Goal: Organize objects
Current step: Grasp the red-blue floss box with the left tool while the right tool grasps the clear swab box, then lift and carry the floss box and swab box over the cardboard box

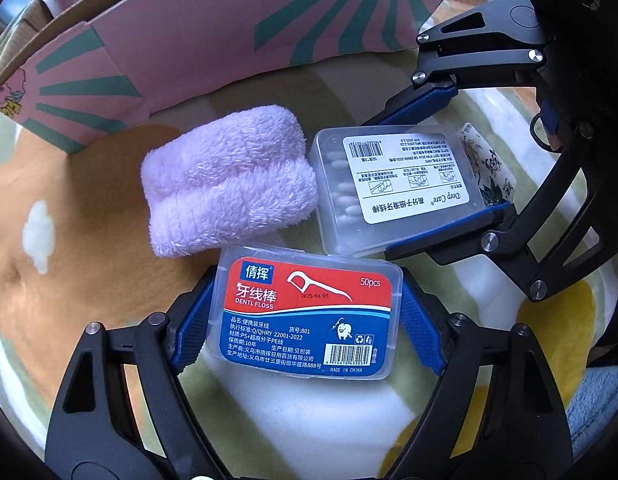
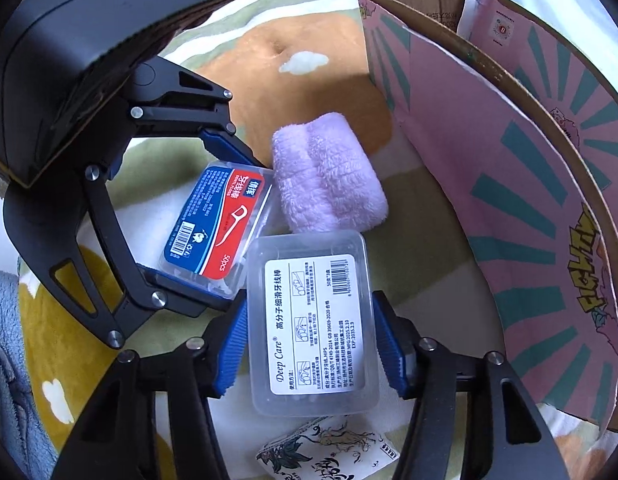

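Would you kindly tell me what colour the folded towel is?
The towel is pale lilac, plain and fluffy; the left wrist view shows it best.

Sunlit patterned fleece blanket (image 1: pixel 69 280)

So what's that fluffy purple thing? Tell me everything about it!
The purple towel looks like soft, fuzzy cloth, pale lilac, folded into a thick little bundle with a crease across the middle. It lies flat on the patterned blanket, just in front of the pink cardboard box. Neither gripper holds it. The red-and-blue floss box sits right against one edge, and the clear floss box is close beside another.
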Demonstrator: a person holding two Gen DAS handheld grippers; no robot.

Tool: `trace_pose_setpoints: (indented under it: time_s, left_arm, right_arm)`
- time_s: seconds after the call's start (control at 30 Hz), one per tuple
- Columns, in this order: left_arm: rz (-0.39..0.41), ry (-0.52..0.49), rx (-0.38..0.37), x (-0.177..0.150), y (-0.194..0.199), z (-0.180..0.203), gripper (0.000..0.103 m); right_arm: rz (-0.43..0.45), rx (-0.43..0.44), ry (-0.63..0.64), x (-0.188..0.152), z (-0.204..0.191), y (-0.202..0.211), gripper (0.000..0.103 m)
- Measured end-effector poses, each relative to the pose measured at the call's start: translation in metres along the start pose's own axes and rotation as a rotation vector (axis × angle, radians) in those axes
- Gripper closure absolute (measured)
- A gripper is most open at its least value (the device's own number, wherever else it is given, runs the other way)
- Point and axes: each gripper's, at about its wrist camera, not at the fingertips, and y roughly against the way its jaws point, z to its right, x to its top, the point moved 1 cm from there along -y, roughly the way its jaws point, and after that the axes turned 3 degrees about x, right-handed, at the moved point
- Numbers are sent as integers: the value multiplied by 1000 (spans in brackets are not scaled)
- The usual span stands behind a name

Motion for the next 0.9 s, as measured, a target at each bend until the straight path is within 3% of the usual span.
trace_pose_setpoints:
  time_s: [0.23,0.53,0.7,0.9]
  left_arm:
    - [24,-14,-3,3,29,-5,21]
    - [69,4,22,3,100,-19,21]
    - [109,40,46,10,137,10,21]
    - [145,59,80,21,186,14,21]
  right_arm:
    - [4,-36,-52,2,-8,25,49]
    - [29,-100,-156,10,-26,88,49]
    - [55,-133,-267,33,-37,120,49]
    - [106,-189,-449,62,-49,161,49]
